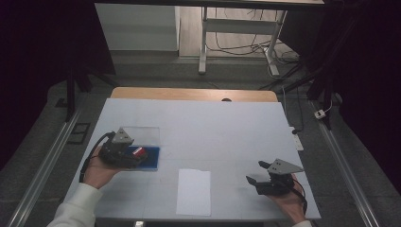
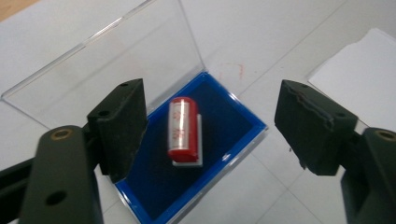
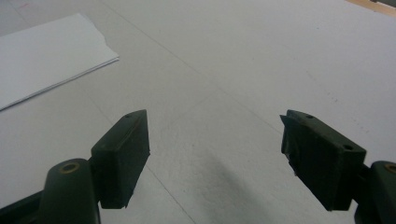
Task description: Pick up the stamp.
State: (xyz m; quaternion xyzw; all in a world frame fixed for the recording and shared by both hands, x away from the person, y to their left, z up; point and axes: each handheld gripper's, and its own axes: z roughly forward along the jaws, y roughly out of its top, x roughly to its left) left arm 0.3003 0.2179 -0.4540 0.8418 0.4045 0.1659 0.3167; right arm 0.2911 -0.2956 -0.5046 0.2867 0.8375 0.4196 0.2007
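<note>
While my left gripper (image 2: pixel 208 123) hangs over the open case (image 2: pixel 219 140) with its jaws spread wide and nothing between them, I judge the step in hand to be the reach for the red cylinder (image 2: pixel 181 129). That cylinder lies on its side on a small white block (image 2: pixel 200 142), near the middle of the case's blue lining, with the clear lid (image 2: pixel 107 65) folded back flat on the table behind it. From above, the case (image 1: pixel 150 160) sits at the left side of the white table (image 1: pixel 227 127), just ahead of my left hand.

My next move, as I see it, calls for lowering the jaws so one pad comes down on each long side of the cylinder, then closing gently; its round body may roll off the block if I press unevenly.

My right gripper (image 3: pixel 215 154) is also parted and empty, hovering above bare tabletop at the right, well apart from the case. A white sheet of paper (image 1: pixel 194 191) lies between the two grippers near the table's front edge. Nothing blocks the reach; the case's raised blue rim is the one thing my pads might catch
</note>
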